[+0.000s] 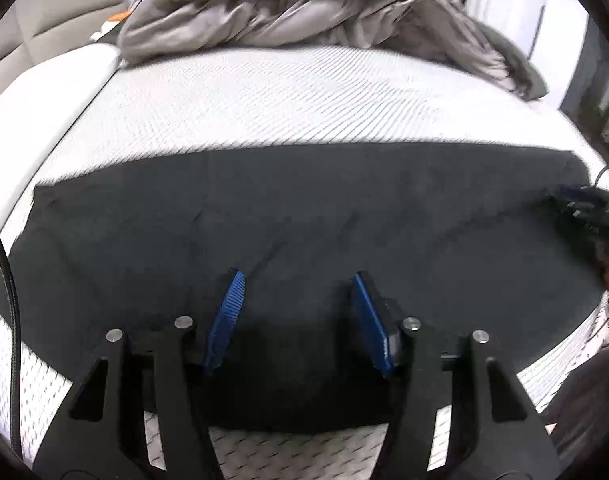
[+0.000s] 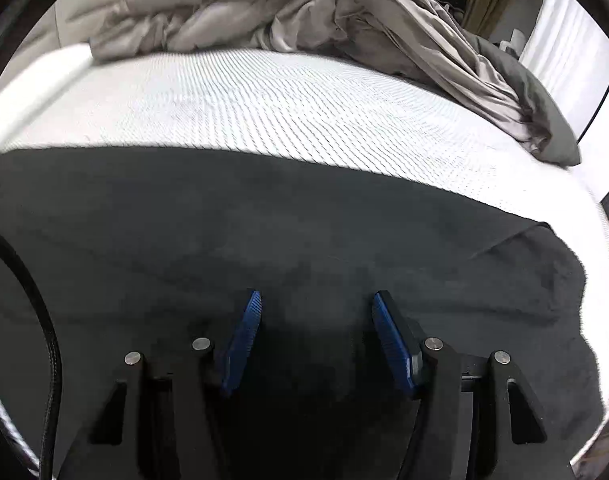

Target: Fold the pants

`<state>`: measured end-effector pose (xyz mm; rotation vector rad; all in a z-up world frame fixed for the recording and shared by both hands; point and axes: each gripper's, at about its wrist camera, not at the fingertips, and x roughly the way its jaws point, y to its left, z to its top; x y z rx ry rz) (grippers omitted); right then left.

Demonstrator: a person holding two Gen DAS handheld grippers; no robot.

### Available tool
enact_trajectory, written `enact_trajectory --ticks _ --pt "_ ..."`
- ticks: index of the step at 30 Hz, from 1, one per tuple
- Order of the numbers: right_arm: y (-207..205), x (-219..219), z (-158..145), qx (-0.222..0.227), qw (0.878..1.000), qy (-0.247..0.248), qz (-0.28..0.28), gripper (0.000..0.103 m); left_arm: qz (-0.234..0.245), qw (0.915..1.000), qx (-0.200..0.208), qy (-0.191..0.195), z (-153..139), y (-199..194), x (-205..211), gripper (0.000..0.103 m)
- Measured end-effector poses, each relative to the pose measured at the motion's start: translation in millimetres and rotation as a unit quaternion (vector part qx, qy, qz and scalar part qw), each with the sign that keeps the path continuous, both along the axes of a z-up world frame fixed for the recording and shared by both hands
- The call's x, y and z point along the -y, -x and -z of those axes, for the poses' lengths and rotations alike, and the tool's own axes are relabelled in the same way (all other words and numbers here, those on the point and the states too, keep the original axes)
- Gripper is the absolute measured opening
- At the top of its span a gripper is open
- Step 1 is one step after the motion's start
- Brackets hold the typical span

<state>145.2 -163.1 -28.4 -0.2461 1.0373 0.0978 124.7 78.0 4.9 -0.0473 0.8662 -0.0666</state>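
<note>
From my left wrist camera I see the pants [image 1: 304, 216], dark and laid out flat in a wide band across the near part of the bed [image 1: 264, 100], reaching almost from one side of the mattress to the other. The left gripper [image 1: 298, 280] points down over the near edge of the cloth with its blue fingers [image 1: 226, 316] parted; I see nothing clamped between them, only the fabric lying underneath, so I read them as released. At the right edge of that view the other gripper is a dark blur beside the far end of the pants. From the right wrist camera the pants [image 2: 264, 240] fill most of the lower view, with a fold line and a raised corner toward the right side. The right gripper [image 2: 316, 300] hangs above the cloth, its fingers [image 2: 392, 340] likewise spread and gripping nothing that I can see. Whether either pair of tips touches the fabric I cannot tell. Beyond the pants lies bare white ribbed mattress cover, and at the far end of the bed a crumpled grey duvet [image 2: 304, 12] is heaped up.
</note>
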Motion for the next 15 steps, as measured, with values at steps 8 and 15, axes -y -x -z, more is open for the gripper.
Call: enact_trajectory --ticks 8,15 --pt "-5.3 -95.2 15.6 -0.042 0.989 -0.048 -0.132 0.06 0.035 0.9963 -0.055 -0.056 18.4 -82.7 48.0 0.057" --pt "-8.5 -24.0 16.9 -0.022 0.998 0.045 -0.035 0.06 -0.042 0.9975 -0.046 -0.034 14.7 -67.2 -20.5 0.058"
